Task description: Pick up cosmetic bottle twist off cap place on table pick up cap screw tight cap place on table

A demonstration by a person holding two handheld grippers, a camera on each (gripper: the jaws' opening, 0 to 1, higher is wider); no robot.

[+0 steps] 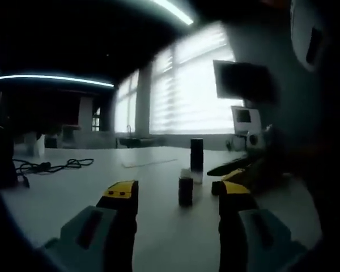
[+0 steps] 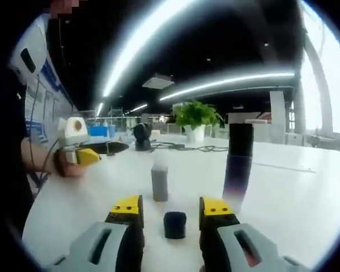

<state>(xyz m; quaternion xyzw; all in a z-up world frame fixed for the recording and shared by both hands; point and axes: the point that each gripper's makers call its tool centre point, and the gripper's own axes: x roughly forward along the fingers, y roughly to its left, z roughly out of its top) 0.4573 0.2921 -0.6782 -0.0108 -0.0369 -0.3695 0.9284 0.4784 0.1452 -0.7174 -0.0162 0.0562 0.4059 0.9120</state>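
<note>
On the white table (image 2: 306,192) the cosmetic bottle (image 2: 160,182) stood uncapped with its dark cap (image 2: 174,225) set just ahead of the right gripper (image 2: 171,211), whose jaws sat apart and empty (probably lining up to grab it), while the left gripper (image 1: 178,198) also hung open.

Black cable (image 1: 51,166) on the table, potted plant (image 2: 196,120) beyond

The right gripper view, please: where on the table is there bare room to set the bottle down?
Bare table lies right of the tall dark bottle, and between the grey bottle and the left gripper. It is crowded ahead of the right gripper, around the black cap.
</note>
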